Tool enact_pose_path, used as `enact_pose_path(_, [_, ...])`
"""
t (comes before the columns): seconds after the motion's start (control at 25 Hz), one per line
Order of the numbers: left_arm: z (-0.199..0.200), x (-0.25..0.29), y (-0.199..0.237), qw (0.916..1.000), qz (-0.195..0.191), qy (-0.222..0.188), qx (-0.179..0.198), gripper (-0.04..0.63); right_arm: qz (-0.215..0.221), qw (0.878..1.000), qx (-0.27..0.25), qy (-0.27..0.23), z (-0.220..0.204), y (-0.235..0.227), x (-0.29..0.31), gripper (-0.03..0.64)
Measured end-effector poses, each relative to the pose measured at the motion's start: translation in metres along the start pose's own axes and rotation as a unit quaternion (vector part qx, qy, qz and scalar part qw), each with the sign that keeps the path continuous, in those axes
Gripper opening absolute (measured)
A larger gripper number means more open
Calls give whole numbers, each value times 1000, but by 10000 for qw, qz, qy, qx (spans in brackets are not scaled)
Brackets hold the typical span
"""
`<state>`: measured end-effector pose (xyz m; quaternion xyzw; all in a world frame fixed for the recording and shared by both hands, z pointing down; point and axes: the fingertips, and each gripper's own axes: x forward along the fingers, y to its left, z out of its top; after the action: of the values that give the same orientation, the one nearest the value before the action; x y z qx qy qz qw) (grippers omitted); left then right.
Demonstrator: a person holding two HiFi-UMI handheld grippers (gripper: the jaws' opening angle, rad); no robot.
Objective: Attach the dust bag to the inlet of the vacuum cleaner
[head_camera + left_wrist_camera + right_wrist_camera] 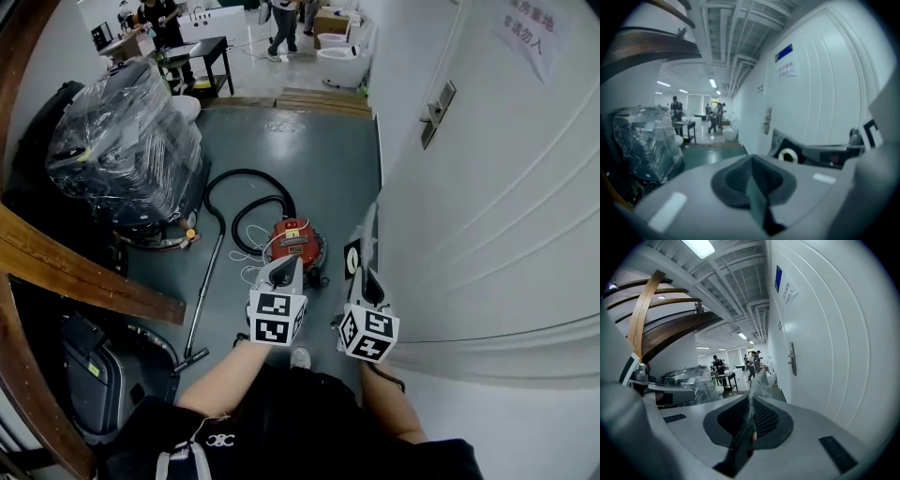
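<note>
Curving down the left edge, broad brown wooden beams [84,272] with a smooth, rounded face hem that side in. Beside them stands a bulky dark machine wrapped in crinkled clear plastic film [127,141], its foot reaching out onto the glossy grey-green floor [309,150]. A slim metal wand [208,286] lies slanted on the floor, and a ribbed black hose [246,178] runs from it in a wide loop to the vacuum cleaner [298,242], a small round canister with a red top and black base. Thin white cable [248,246] lies in loose coils just to its left.

The left gripper [287,266] hangs above the canister with its grey jaws clenched on nothing. Just beside it, the right gripper [364,275] is clamped on the lower edge of the dust bag [368,239], a thin, pale, slightly crumpled sheet standing up edge-on. Its stiff black collar [352,259] with a white-ringed round hole faces the left gripper. The bag is held in the air, apart from the vacuum cleaner.

On the right rises a smooth white panelled door [487,187] with a metal handle [436,112] and a paper notice [521,33]. It runs close along the right gripper. Open floor stretches beyond the canister to a low wooden step [300,99].
</note>
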<state>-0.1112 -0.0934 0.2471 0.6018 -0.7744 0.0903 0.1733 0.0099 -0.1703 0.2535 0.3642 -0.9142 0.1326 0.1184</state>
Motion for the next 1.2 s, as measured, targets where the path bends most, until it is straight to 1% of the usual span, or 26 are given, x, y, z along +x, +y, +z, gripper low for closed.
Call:
enact_pose_path(0.28, [0, 16, 5, 9996, -262, 82, 86, -3, -170, 9996, 163, 156, -9, 4, 15, 17])
enact_pose_path(0.52, [2, 34, 22, 9966, -773, 139, 241, -3, -540, 9982, 240, 110, -6, 19, 33, 17])
enact_pose_path(0.64, [5, 46, 38, 9939, -1041, 145, 337, -3, -803, 9963, 287, 59, -3, 25, 47, 17])
enact_pose_path(0.8, [6, 56, 65, 9894, -1349, 247, 472, -3, -1268, 9905, 519, 142, -11, 36, 58, 17])
enact_pose_path(1.0, [12, 76, 105, 9840, -1713, 277, 393, -3, -1837, 9804, 706, 109, -13, 57, 76, 17])
enact_pose_path(1.2, [0, 90, 116, 9770, -2026, 460, 476, -3, -2377, 9676, 847, 106, -23, 60, 80, 17])
